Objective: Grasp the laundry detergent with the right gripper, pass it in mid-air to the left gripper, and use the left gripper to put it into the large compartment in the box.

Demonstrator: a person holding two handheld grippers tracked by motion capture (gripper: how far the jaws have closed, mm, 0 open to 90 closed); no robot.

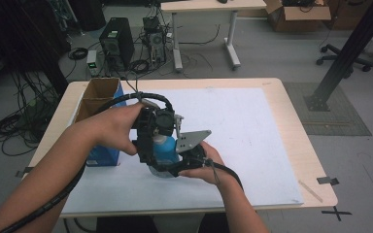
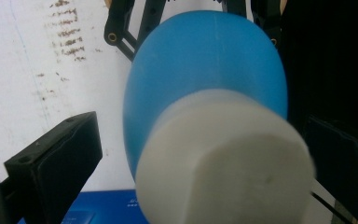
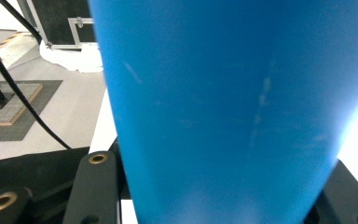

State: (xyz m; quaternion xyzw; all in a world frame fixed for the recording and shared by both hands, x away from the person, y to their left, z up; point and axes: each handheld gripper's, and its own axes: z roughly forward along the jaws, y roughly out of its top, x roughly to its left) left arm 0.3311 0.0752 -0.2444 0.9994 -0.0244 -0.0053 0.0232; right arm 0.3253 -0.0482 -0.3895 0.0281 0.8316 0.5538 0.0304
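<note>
Far left on the table sits a cardboard box, open at the top, with a blue box just below it at the near edge of the white sheet.

Now the left forearm: it comes in from the bottom-left corner and angles up toward mid-table, cable trailing under it. The left hand wraps over the left gripper from above, wrist bent inward, the tool pointing down and slightly toward the person.

In the left gripper view, the bottle pokes straight at the lens, white cap first, blue body behind. The black jaws stand either side of the cap. The one on the left of that view is plainly clear of it, a strip of white sheet showing between, so this gripper is spread wide and grips nothing.

Centre of the table: the bottle is sandwiched between the two tools, just right of the blue box.

On to the right hand. The forearm rises from the bottom edge, the palm cupped under the right gripper, its grey plate tilted upward. In the right gripper view the blue body sits between the jaws; this gripper is clamped on the bottle.
</note>
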